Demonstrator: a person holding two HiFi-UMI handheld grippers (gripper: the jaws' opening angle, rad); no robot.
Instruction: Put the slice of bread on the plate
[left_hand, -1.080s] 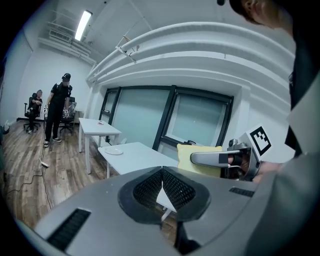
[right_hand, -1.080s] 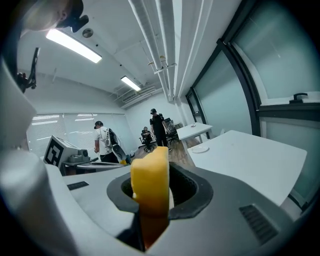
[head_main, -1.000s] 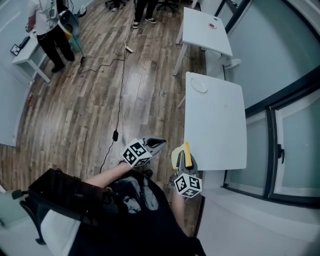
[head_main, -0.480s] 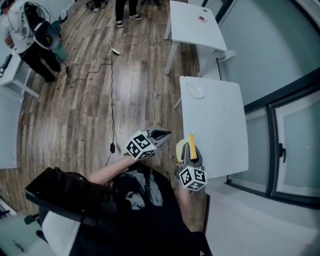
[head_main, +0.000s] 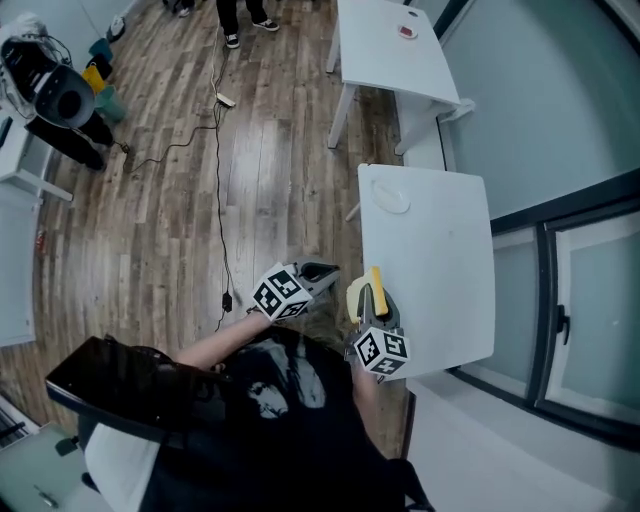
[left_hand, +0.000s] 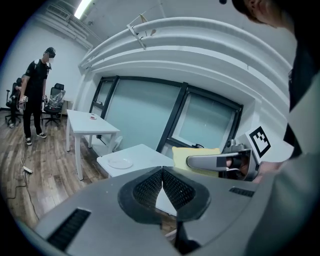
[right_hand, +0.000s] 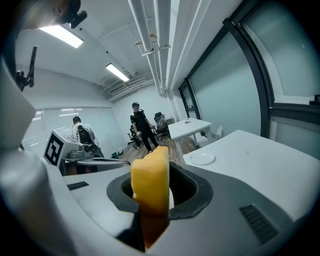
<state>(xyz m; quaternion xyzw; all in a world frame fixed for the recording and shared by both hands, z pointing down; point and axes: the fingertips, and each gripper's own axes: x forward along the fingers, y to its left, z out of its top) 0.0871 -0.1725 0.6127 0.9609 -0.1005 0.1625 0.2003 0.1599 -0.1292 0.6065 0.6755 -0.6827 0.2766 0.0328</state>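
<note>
Right gripper (right_hand: 159, 196) jaws clamp slice of bread (right_hand: 150, 177) edge-on, upright, top poking above jaws. White counter (right_hand: 265, 170) ahead-right w/ plate (right_hand: 202, 159) near far end. Left gripper (right_hand: 119, 161) alongside at left. Two people (right_hand: 142, 131) in bkgd.

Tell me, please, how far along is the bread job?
Done: the right gripper is shut on the slice of bread. In hand: it hangs by the near edge of the white table. Left: the plate at the table's far end is bare; the bread must go there. The left gripper is shut, empty.
</note>
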